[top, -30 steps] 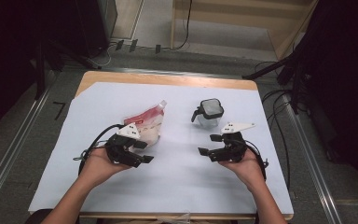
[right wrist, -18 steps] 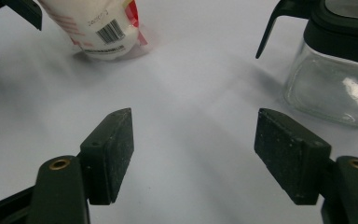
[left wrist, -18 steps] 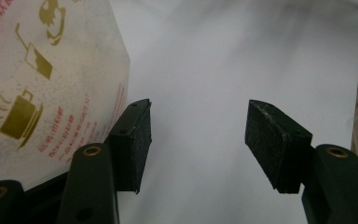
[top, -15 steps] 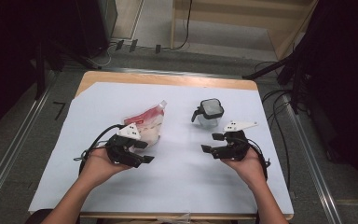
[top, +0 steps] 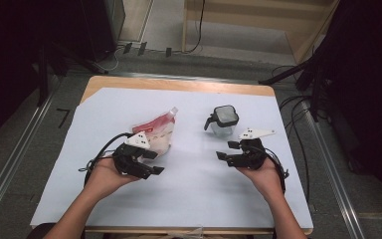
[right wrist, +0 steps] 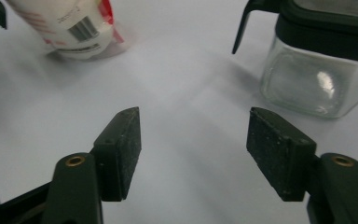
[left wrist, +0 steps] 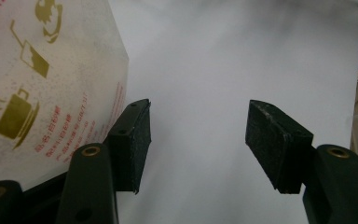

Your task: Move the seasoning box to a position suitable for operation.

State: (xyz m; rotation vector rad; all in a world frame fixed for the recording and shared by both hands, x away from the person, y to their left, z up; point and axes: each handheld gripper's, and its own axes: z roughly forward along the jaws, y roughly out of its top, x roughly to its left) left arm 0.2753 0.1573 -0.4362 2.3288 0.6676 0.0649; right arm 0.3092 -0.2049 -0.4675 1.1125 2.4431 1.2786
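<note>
A red and white spouted pouch (top: 156, 132) lies flat on the white sheet, left of centre. My left gripper (top: 154, 163) rests just in front of it, open. In the left gripper view the pouch (left wrist: 37, 84) lies against the outer side of the left jaw, and my left gripper (left wrist: 198, 140) has nothing between its pads. A clear glass jar with a black lid (top: 224, 121) stands right of centre. My right gripper (top: 227, 150) sits just in front of it, open. Its jaws have just been closing on bare sheet. The right gripper view shows the jar (right wrist: 317, 79) ahead right, the pouch (right wrist: 74, 28) ahead left, and my right gripper (right wrist: 193, 149).
The white sheet (top: 194, 199) covers a wooden table whose far edge (top: 179, 83) shows as a bare strip. Black cables (top: 298, 107) trail off the right side. Metal rails (top: 10, 159) run along the floor on both sides.
The right gripper's jaws have drawn a little closer together. Both hands, the pouch and the jar stay where they were.
</note>
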